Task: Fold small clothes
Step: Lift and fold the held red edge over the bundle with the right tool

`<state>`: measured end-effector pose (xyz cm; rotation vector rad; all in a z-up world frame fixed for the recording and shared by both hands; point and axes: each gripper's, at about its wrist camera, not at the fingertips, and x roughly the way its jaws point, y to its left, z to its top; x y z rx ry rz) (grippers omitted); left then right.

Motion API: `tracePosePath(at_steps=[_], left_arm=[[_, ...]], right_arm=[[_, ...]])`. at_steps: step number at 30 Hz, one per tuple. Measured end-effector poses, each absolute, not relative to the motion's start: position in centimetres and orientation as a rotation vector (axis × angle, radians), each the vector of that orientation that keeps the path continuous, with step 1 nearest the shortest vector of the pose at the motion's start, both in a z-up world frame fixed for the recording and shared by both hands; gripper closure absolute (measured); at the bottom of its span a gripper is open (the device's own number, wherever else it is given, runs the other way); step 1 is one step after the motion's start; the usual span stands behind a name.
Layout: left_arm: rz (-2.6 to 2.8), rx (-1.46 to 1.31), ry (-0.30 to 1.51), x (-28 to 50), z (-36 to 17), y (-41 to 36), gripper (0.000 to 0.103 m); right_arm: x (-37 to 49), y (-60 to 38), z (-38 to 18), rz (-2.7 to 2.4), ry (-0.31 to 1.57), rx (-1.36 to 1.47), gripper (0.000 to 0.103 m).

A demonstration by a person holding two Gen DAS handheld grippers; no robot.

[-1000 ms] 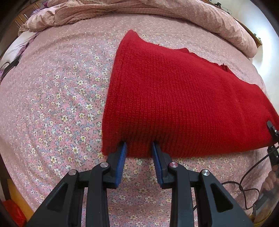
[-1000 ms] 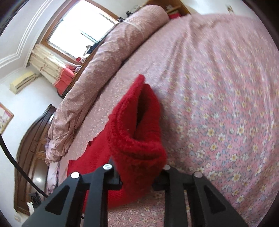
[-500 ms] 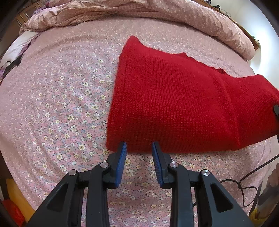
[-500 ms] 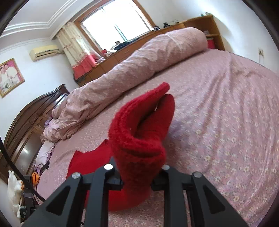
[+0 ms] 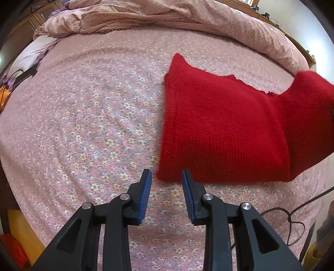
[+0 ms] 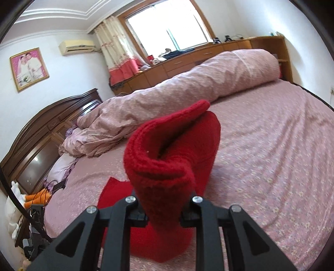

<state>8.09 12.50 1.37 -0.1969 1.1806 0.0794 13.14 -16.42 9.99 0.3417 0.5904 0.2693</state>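
A red knitted garment (image 5: 221, 129) lies on the pink flowered bedsheet (image 5: 87, 116). Its right end is lifted off the bed and curls over. My left gripper (image 5: 167, 177) is open and empty, hovering just at the garment's near left corner, its right blue pad (image 5: 187, 193) by the hem. My right gripper (image 6: 165, 210) is shut on a bunched fold of the red garment (image 6: 167, 158), which rises in front of the camera and hides the fingertips.
A rolled pink quilt (image 5: 187, 18) lies along the far side of the bed; it also shows in the right wrist view (image 6: 187, 83). A black cable (image 5: 292, 216) trails at the near right. A dark headboard (image 6: 41, 129) and clutter stand at the left.
My right gripper has lifted the garment's right end higher and swung it over. My left gripper has drawn back and left, so the garment now sits to its right.
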Motion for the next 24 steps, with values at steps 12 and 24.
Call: tracePosePath(at_steps=[12,24], left_arm=[[0.129,-0.231,1.16,6.4,1.9,16.0,0.08],[0.17,-0.258,1.152,4.3,2.3,19.8,0.08]], right_arm=[[15.3,-8.1,9.2,0.42,0.659,0.207,0.083],[16.2,-2.6,3.1,0.494,0.796,0.134,0.083]])
